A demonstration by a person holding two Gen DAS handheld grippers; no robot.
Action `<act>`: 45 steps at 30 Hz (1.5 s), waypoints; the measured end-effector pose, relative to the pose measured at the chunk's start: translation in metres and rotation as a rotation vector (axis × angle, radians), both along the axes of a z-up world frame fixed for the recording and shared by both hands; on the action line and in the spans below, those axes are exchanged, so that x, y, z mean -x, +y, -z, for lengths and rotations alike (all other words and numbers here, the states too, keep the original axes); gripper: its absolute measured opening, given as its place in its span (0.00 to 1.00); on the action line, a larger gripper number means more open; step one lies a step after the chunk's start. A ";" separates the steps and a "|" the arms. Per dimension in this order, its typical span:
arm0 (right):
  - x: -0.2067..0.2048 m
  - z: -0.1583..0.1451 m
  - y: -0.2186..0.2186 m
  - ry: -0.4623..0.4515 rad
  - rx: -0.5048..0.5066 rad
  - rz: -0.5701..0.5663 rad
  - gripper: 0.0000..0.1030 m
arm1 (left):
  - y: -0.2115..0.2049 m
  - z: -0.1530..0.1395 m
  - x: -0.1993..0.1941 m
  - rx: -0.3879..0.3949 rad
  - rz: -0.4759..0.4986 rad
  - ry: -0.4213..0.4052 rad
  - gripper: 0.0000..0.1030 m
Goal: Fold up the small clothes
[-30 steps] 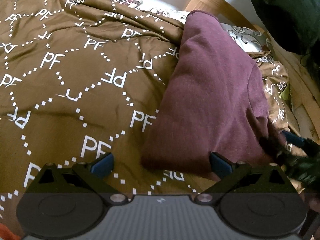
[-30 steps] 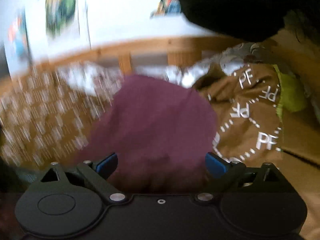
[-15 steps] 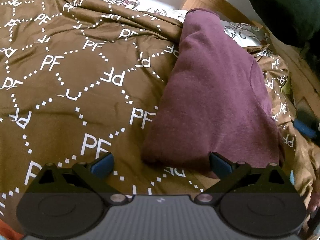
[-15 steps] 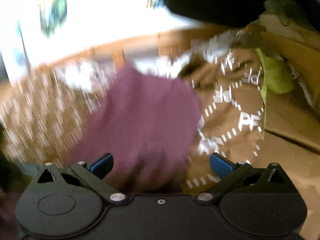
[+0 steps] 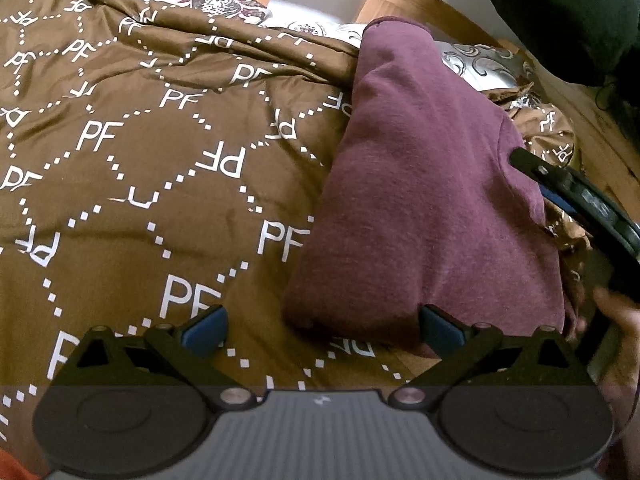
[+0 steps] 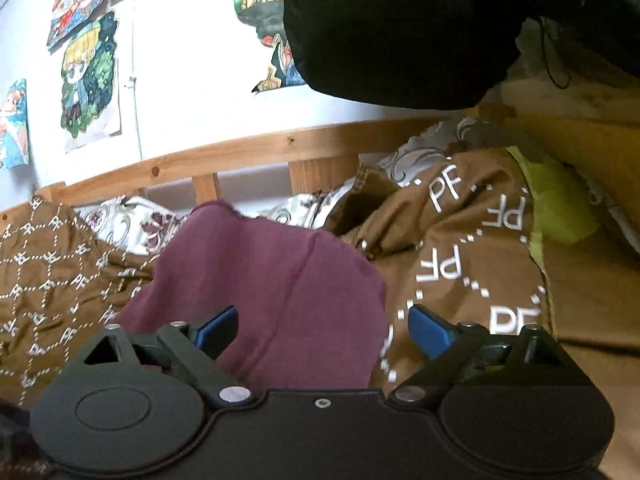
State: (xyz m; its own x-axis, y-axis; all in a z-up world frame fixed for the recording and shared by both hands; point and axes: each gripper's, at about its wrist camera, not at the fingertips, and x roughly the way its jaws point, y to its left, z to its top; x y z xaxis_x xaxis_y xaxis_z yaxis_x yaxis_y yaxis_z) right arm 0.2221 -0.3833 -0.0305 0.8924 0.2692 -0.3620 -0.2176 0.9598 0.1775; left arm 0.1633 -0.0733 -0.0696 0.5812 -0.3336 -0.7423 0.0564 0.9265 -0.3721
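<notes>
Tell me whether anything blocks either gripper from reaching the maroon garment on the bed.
Nothing visible does. The maroon garment lies exposed on the brown duvet. The left gripper is open at its near edge, and the right gripper is open, hovering at its right side, with only open space between.

Brown PF-print duvet [image 5: 160, 208], wooden bed rail [image 6: 248, 152], wall posters [image 6: 90, 80].

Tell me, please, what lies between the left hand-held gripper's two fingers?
In the left wrist view, the left hand-held gripper is open over the brown duvet; the maroon garment's near corner lies between its fingers.
</notes>
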 end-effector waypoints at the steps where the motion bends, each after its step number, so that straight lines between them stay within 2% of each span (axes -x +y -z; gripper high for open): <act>1: -0.010 0.004 -0.002 0.014 -0.029 -0.004 0.83 | 0.000 0.000 0.000 0.000 0.002 -0.002 1.00; 6: -0.045 0.021 -0.019 0.073 -0.141 -0.034 0.80 | 0.001 0.001 0.002 -0.001 0.011 -0.013 1.00; 9: -0.055 0.020 -0.028 0.066 -0.211 -0.049 0.80 | 0.000 0.000 0.002 -0.005 0.010 -0.016 1.00; 10: -0.056 0.019 -0.029 0.064 -0.221 -0.053 0.75 | 0.000 0.000 0.002 -0.007 0.009 -0.017 1.00; 11: -0.059 0.019 -0.029 0.066 -0.233 -0.060 0.66 | -0.001 0.000 0.002 -0.009 0.009 -0.018 1.00; 13: -0.061 0.022 -0.029 0.083 -0.240 -0.068 0.56 | -0.001 0.001 0.002 -0.011 0.010 -0.021 1.00; 17: -0.058 0.022 -0.029 0.080 -0.251 -0.065 0.47 | -0.001 0.001 0.002 -0.009 0.013 -0.023 1.00; 21: -0.055 0.023 -0.030 0.078 -0.255 -0.052 0.45 | 0.002 -0.002 0.002 0.005 0.011 -0.030 1.00; 25: -0.054 0.024 -0.031 0.080 -0.249 -0.044 0.45 | 0.005 -0.011 0.005 0.002 -0.012 -0.089 1.00; 28: -0.054 0.026 -0.031 0.086 -0.254 -0.037 0.45 | 0.000 -0.016 0.000 -0.024 0.006 -0.111 1.00; 33: -0.056 0.027 -0.028 0.086 -0.247 -0.031 0.46 | -0.008 -0.026 -0.019 -0.013 0.056 -0.153 1.00; 37: -0.055 0.026 -0.025 0.079 -0.237 -0.027 0.47 | -0.014 -0.025 -0.032 -0.038 0.069 -0.146 1.00; 45: -0.054 0.028 -0.025 0.072 -0.246 -0.023 0.48 | -0.013 -0.017 -0.044 -0.016 0.078 -0.113 1.00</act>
